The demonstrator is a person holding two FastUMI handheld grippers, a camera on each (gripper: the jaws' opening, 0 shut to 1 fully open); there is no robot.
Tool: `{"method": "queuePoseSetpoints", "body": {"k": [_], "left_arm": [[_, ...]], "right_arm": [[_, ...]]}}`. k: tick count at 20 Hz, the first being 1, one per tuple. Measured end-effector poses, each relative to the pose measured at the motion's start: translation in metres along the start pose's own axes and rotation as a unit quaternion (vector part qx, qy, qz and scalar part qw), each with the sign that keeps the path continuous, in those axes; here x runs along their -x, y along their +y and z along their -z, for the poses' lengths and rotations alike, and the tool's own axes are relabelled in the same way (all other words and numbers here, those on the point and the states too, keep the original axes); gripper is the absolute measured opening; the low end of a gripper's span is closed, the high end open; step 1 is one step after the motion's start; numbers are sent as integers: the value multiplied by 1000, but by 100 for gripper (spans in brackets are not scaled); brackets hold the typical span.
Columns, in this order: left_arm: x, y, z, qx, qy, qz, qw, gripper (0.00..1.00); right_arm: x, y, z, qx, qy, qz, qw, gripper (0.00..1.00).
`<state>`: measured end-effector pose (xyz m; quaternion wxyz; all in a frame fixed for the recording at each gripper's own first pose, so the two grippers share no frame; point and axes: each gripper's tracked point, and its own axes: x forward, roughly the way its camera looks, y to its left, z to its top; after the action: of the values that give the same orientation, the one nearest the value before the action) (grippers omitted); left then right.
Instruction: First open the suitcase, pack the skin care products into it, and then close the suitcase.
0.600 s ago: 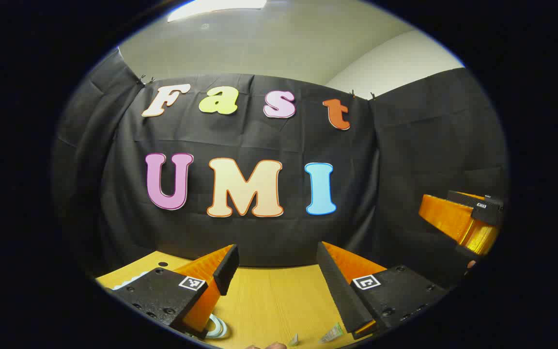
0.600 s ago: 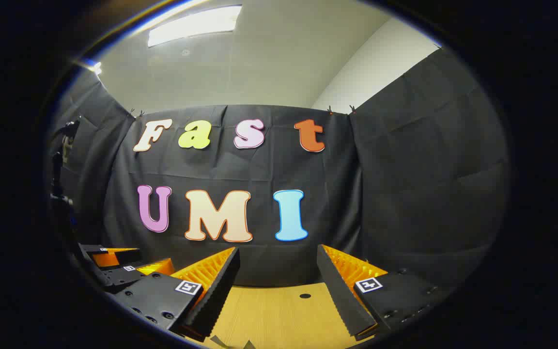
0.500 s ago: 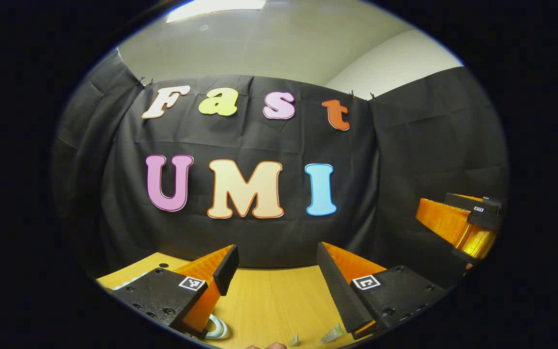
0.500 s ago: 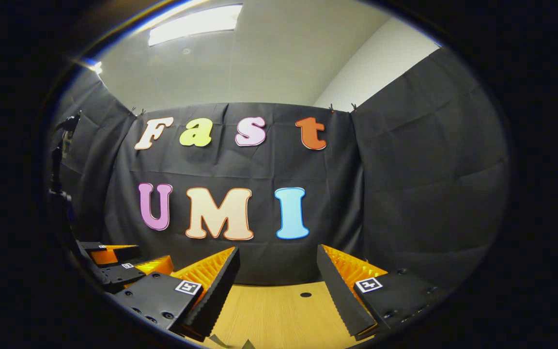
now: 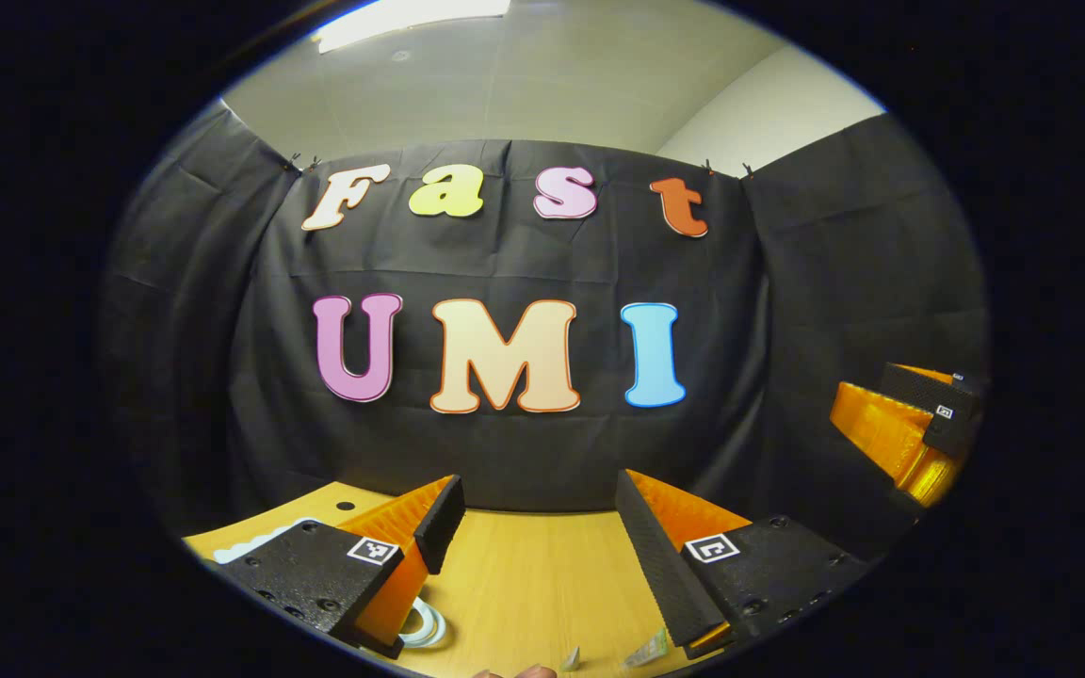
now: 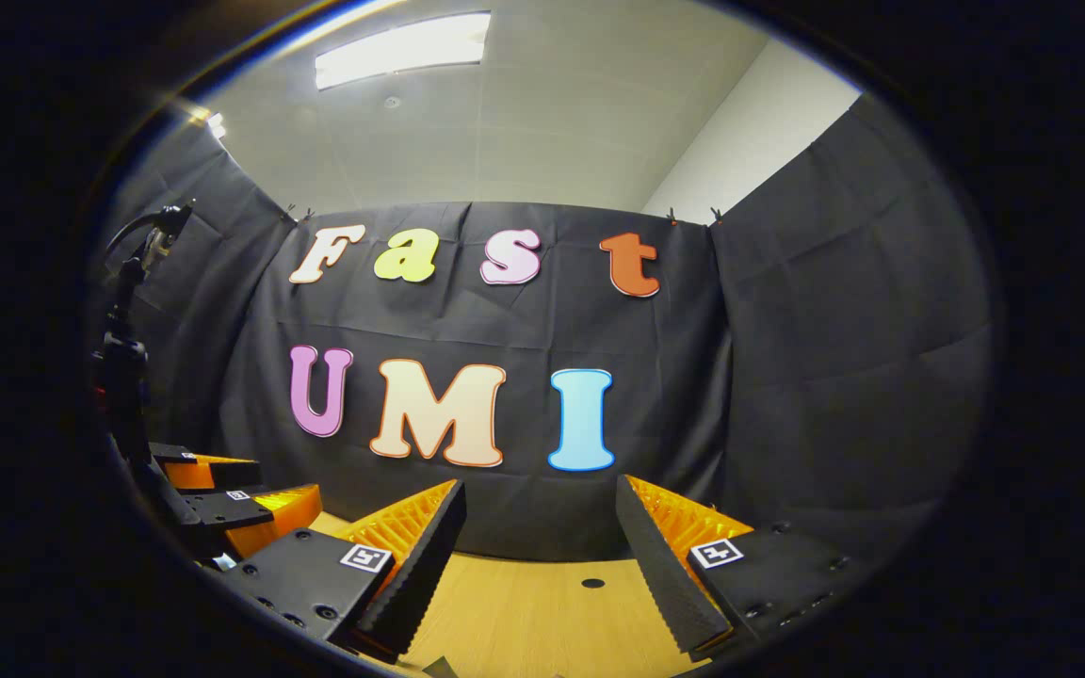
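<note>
Skin care products: small sachet-like packets [image 5: 648,648] lying flat on wooden table [image 5: 533,584], just below and inside right finger of left gripper [image 5: 538,527]; kind of product too small to tell.
Suitcase: location cannot be told from either view.
Containers: pale ring-shaped item [image 5: 425,624] flat on table, tucked just beside and partly under left finger; contents cannot be told.
White scalloped piece [image 5: 255,543]: at table's near-left edge, outside left finger, partly hidden.
Left gripper jaws: wide apart, gripping nothing, bare tabletop between fingers.
Right gripper [image 6: 538,546] jaws: wide apart, gripping nothing, bare wood between fingers.
Other gripper: right one seen far to right of left jaws [image 5: 919,424], well apart; left one seen low to left of right jaws [image 6: 222,490].
Edges: table's far edge meets black cloth wall [image 6: 787,377] straight ahead of both jaws; small round hole [image 6: 592,583] in wood near that edge.
Open room: bare table ahead between each pair of fingers, up to wall.
Stand: dark pole [image 6: 123,377] far left of right jaws.
</note>
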<state>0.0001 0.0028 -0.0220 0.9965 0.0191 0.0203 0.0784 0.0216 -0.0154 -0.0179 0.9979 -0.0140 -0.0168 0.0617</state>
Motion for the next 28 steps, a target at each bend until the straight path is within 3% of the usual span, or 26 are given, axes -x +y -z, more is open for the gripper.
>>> {"method": "queuePoseSetpoints", "body": {"k": [5, 9, 15, 17, 18, 28], "left_arm": [[3, 8, 39, -18, 42, 11, 999, 94], [5, 36, 103, -43, 134, 19, 990, 96], [14, 83, 166, -48, 217, 7, 975, 96], [18, 94, 190, -57, 249, 5, 967, 100], [21, 99, 203, -63, 267, 3, 962, 96], [22, 110, 286, -68, 402, 32, 913, 96]], "right_arm": [[-12, 1, 17, -19, 18, 0, 1000, 99], [-17, 15, 36, -21, 41, 6, 999, 99], [-24, 32, 62, -19, 79, 16, 997, 99], [-26, 35, 71, -22, 94, 21, 995, 99], [-28, 38, 74, -25, 101, 22, 994, 99], [-26, 41, 84, 15, 127, 43, 991, 99]]}}
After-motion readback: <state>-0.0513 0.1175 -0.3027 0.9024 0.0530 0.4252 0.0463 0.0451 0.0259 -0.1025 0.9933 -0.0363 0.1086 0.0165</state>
